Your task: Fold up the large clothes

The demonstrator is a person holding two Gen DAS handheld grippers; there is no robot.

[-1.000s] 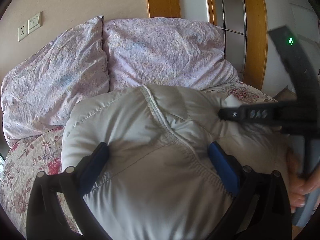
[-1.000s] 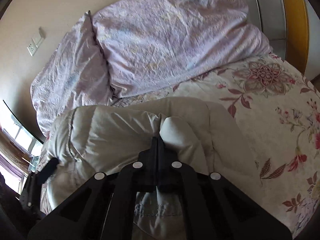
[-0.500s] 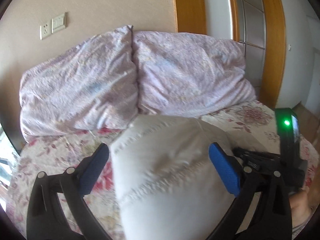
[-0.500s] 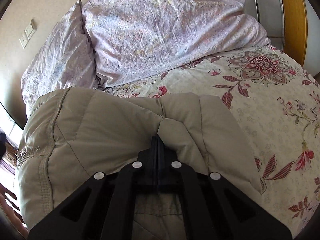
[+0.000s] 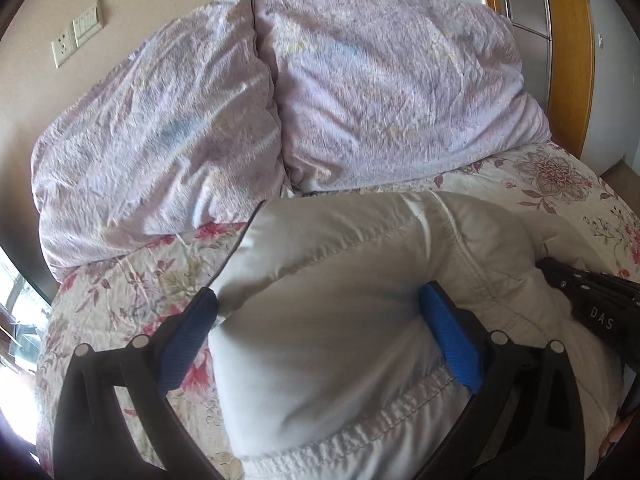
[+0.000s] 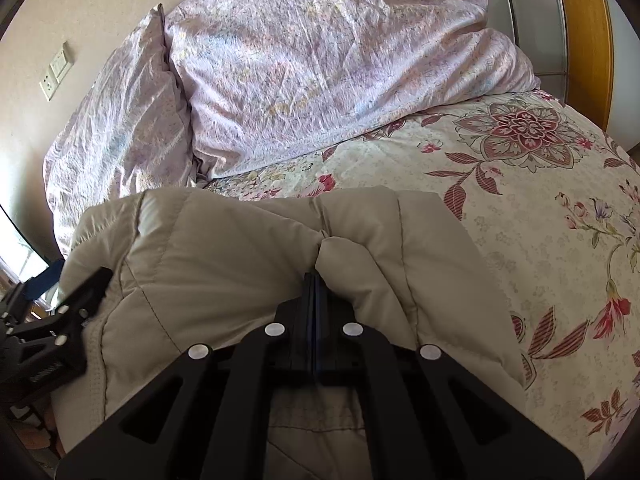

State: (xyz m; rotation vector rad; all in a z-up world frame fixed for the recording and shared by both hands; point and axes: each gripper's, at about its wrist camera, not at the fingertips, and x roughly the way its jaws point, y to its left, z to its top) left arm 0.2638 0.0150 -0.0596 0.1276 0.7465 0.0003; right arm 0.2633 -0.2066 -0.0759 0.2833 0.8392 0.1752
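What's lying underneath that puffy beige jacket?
The floral bedspread shows around the puffy beige jacket, so it lies on that. Anything directly beneath is covered.

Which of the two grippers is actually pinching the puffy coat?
The right gripper: its fingers are shut on the beige puffy coat. The left gripper is open.

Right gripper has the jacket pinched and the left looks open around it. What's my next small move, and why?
Probably shut the left gripper: its blue pads stand apart around a bulge of the puffy jacket, while the right gripper is clamped on a fold.
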